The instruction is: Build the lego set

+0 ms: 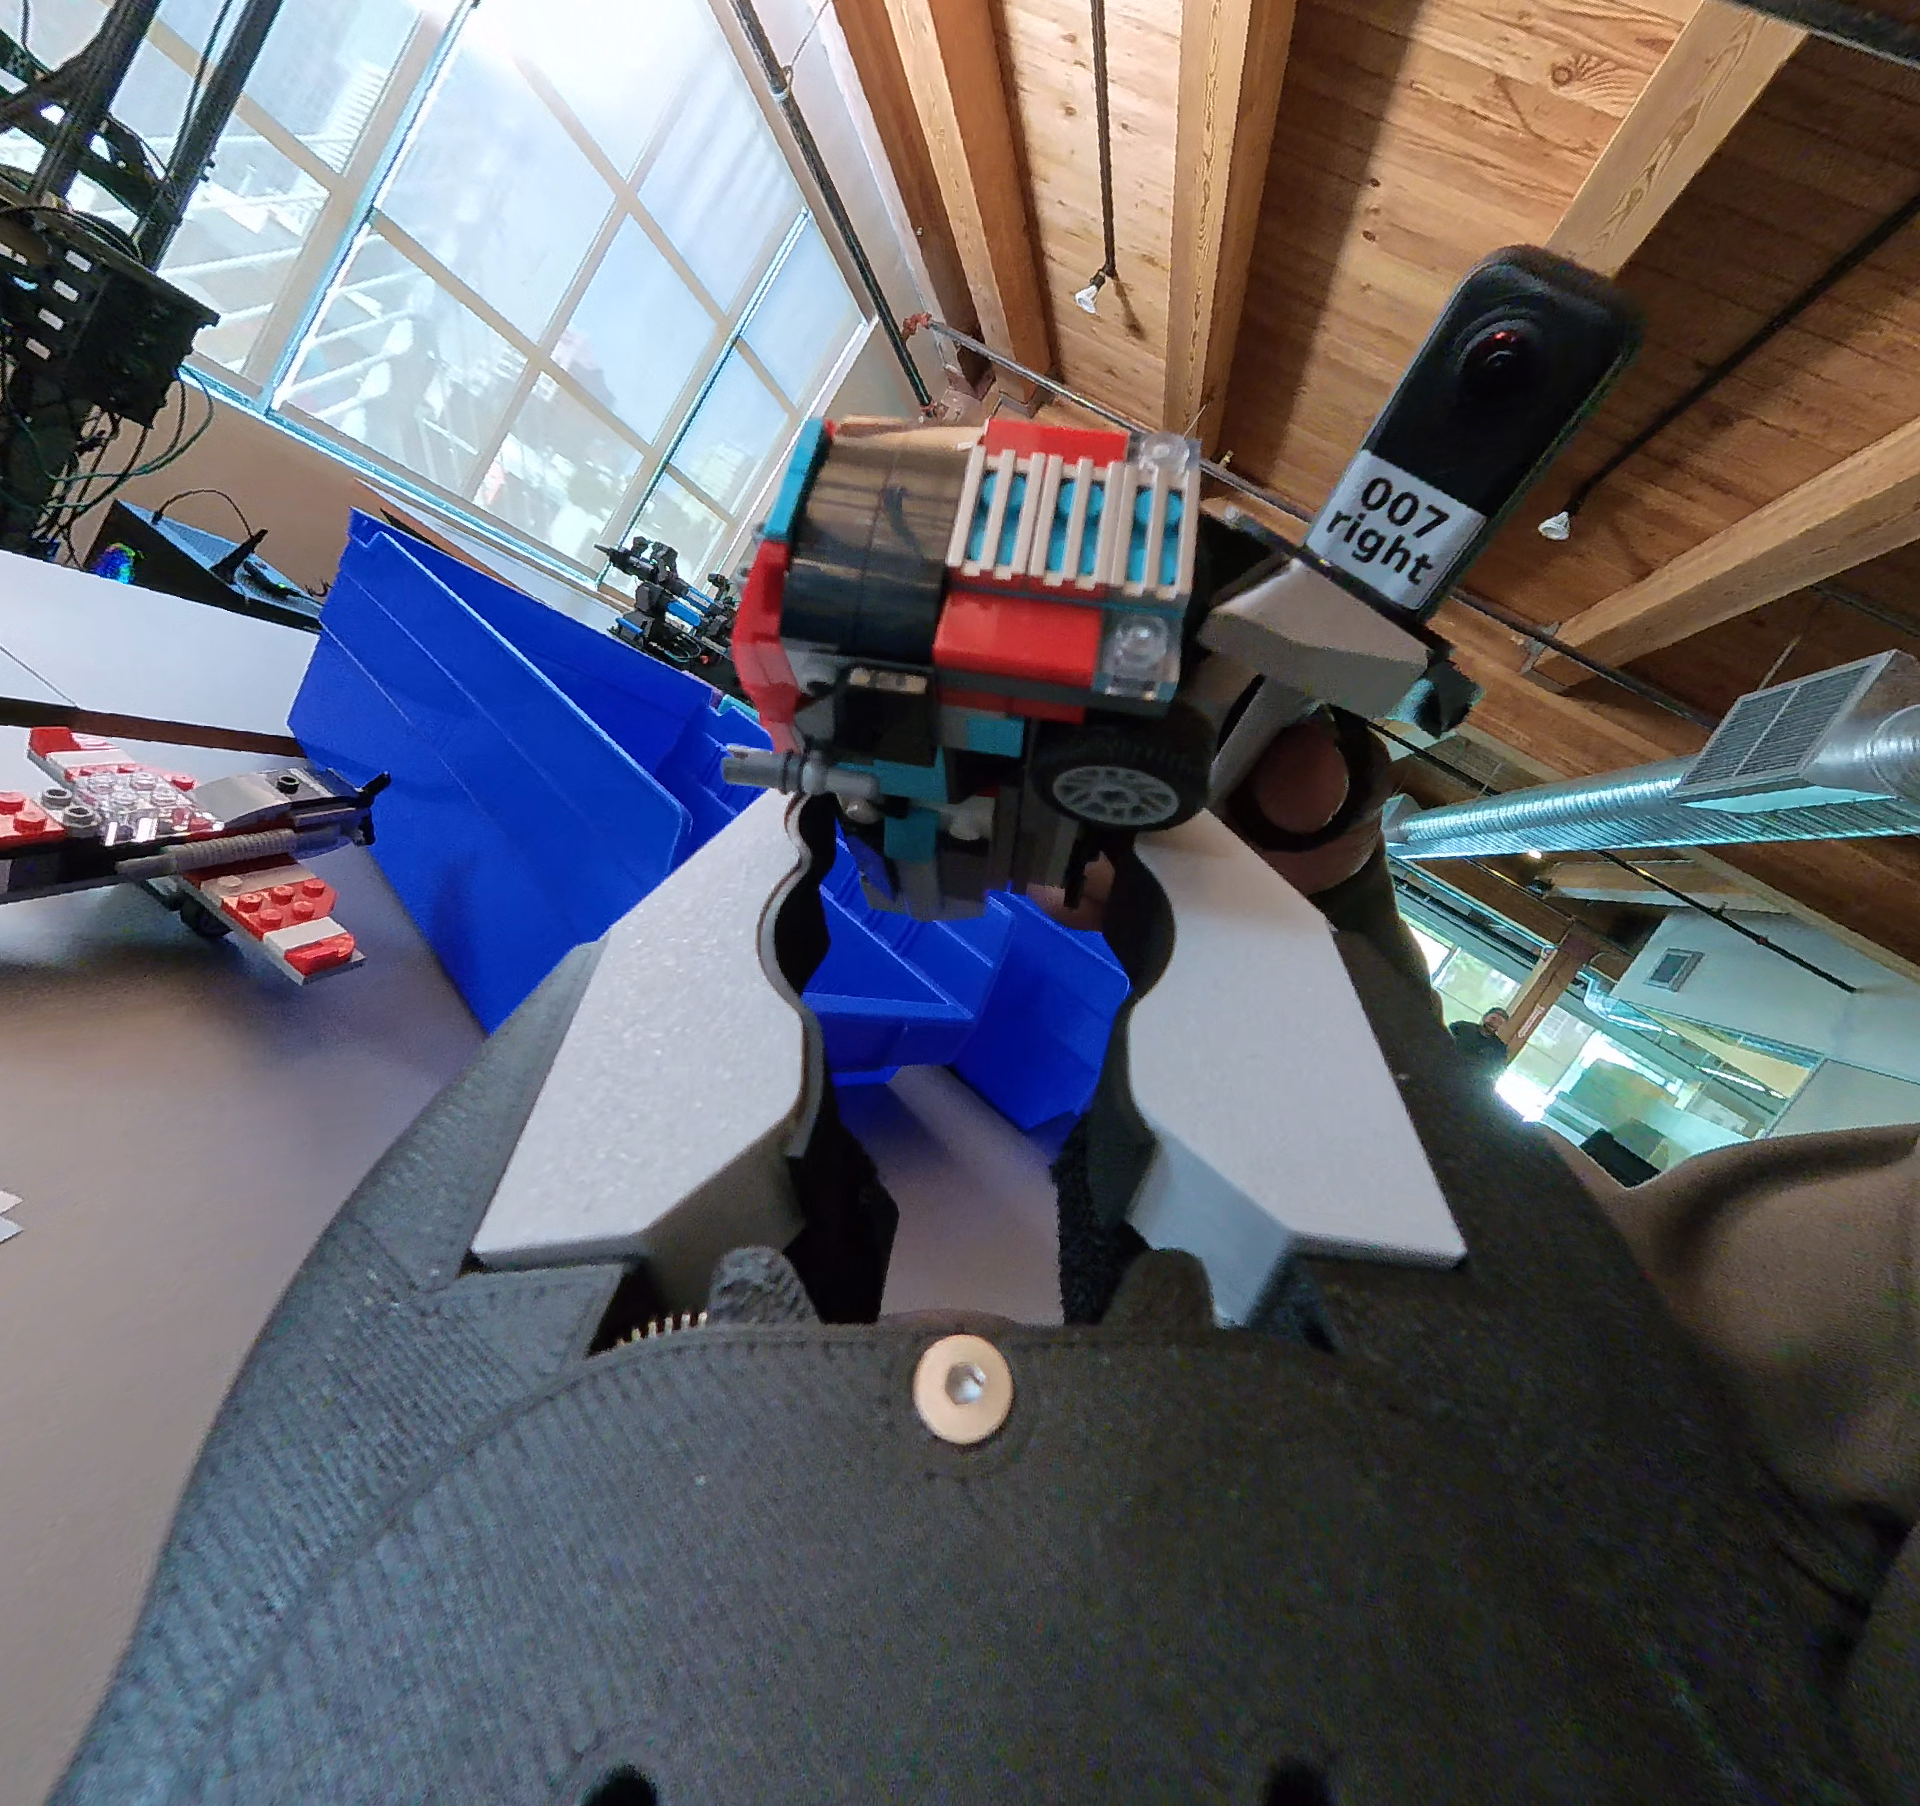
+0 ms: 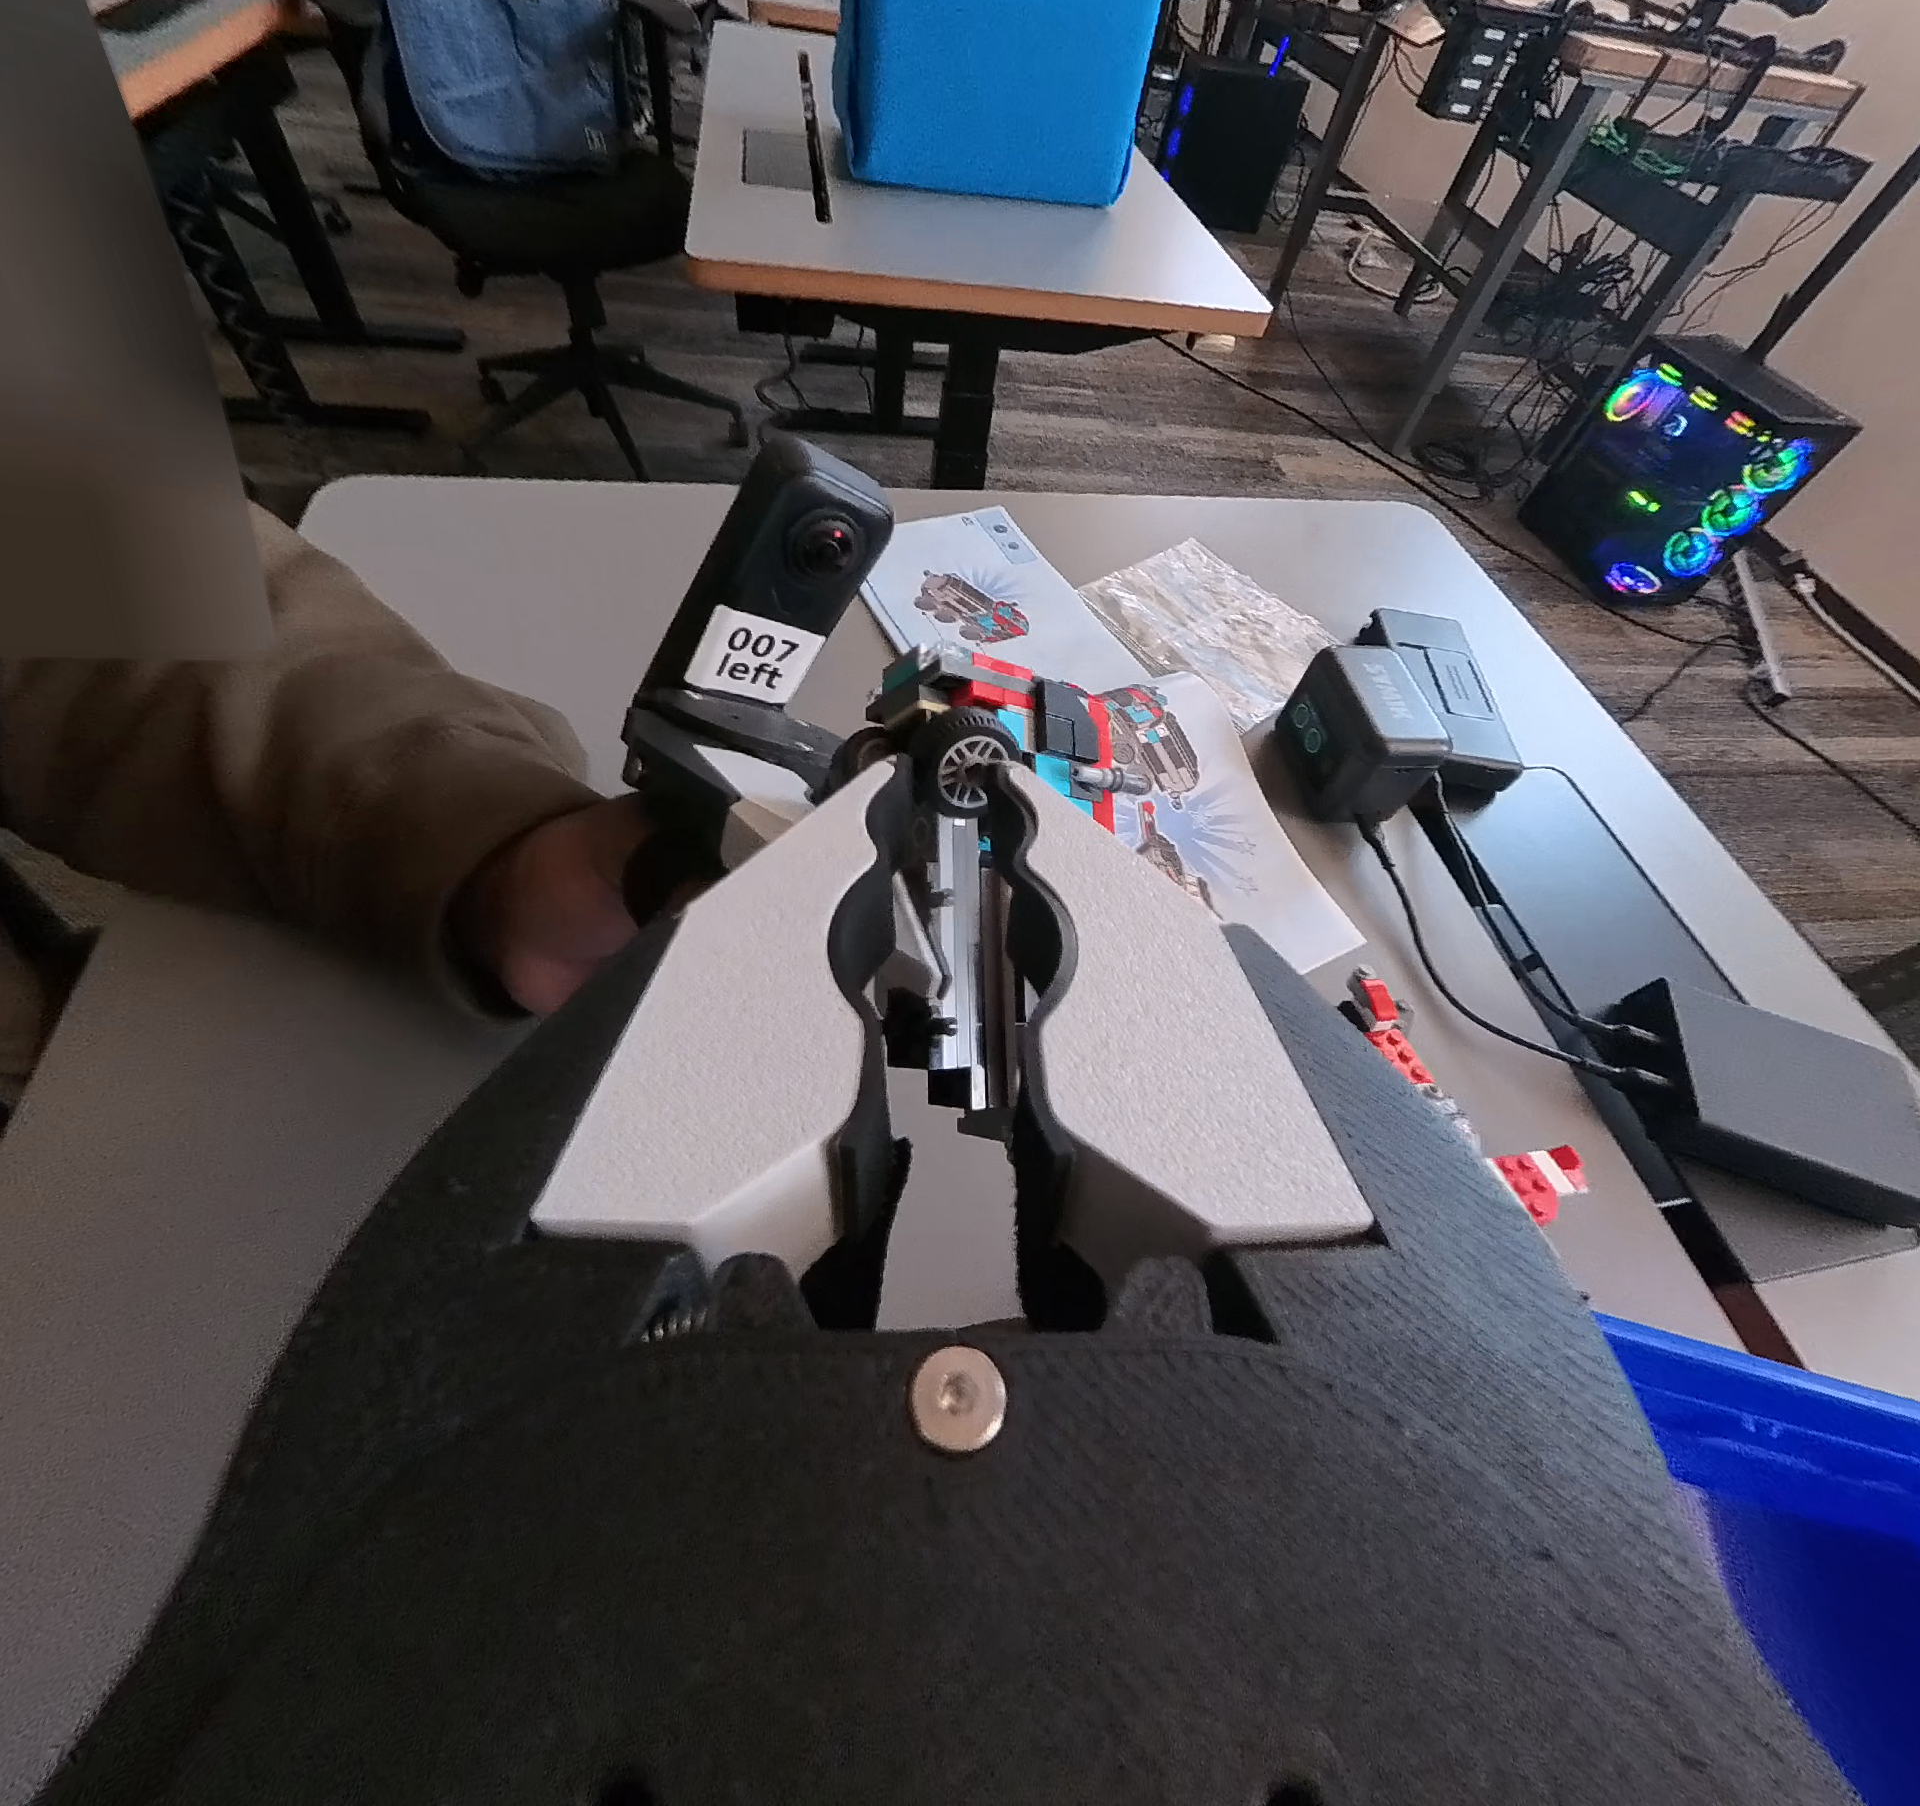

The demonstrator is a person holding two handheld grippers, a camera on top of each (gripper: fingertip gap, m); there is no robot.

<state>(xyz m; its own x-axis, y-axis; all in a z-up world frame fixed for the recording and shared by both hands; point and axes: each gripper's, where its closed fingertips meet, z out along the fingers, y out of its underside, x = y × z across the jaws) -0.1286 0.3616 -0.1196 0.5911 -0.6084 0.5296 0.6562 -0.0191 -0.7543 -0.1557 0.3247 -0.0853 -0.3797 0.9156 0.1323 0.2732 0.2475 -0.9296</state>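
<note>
Left wrist view: your left hand-held gripper (image 1: 961,821) stands spread, its grey fingers (image 1: 717,967) apart, with the lower end of a brick-built toy truck (image 1: 966,634) hanging between the tips; whether the pads press on it cannot be told from here. The truck, red, teal and black with a white roof rack, is raised clear of the surface (image 1: 156,1081). Behind it lies a blue bin (image 1: 499,769), and a red-and-white brick plane (image 1: 177,831) rests near the surface's left edge. The right hand-held gripper reaches the truck from the right, beside the wheel (image 1: 1127,785). Right wrist view: your right hand-held gripper (image 2: 951,790) is pinching the truck's narrow grey-and-black underside (image 2: 961,956), both black pads pressed against it, the wheel (image 2: 971,764) sitting at the fingertips. Beneath, on the surface (image 2: 468,551), lie picture booklets (image 2: 1195,800), a crinkled clear bag (image 2: 1205,603), grey boxes with cables (image 2: 1392,707) and loose red bricks (image 2: 1538,1174) near the right edge.
</note>
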